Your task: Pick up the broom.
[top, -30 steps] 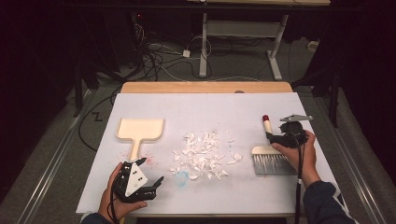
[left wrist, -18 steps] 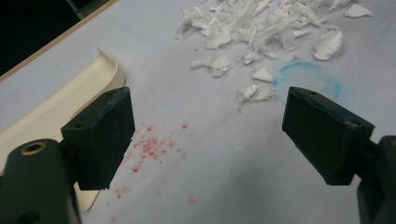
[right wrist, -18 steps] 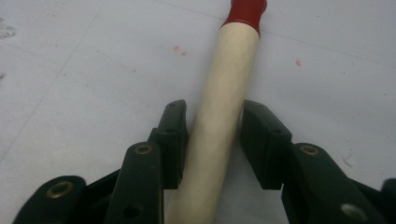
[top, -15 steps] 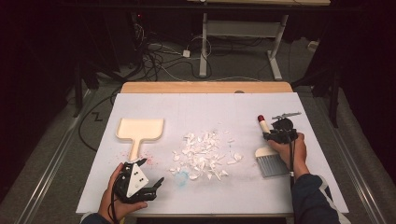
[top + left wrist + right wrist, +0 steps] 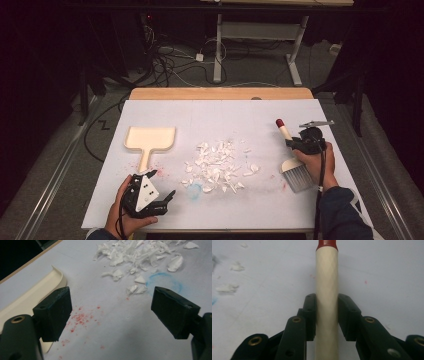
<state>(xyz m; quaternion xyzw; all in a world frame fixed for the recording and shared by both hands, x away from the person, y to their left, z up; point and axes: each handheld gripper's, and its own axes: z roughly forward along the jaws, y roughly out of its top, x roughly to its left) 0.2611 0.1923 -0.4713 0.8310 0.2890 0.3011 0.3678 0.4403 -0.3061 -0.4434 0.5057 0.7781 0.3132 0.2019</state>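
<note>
The right claw [image 5: 327, 315] has just been closing, and now it squeezes the cream handle of the brush [image 5: 291, 156] from both sides. The brush lies on the white table [image 5: 240, 117], at the right side, with its red tip pointing away from the person and its grey bristles near the person. To its left sits a pile of white scraps [image 5: 217, 166]. The left claw [image 5: 110, 312] is wide open with nothing in it, low over some red specks. Just beside it is the cream dustpan [image 5: 150, 140].
</note>
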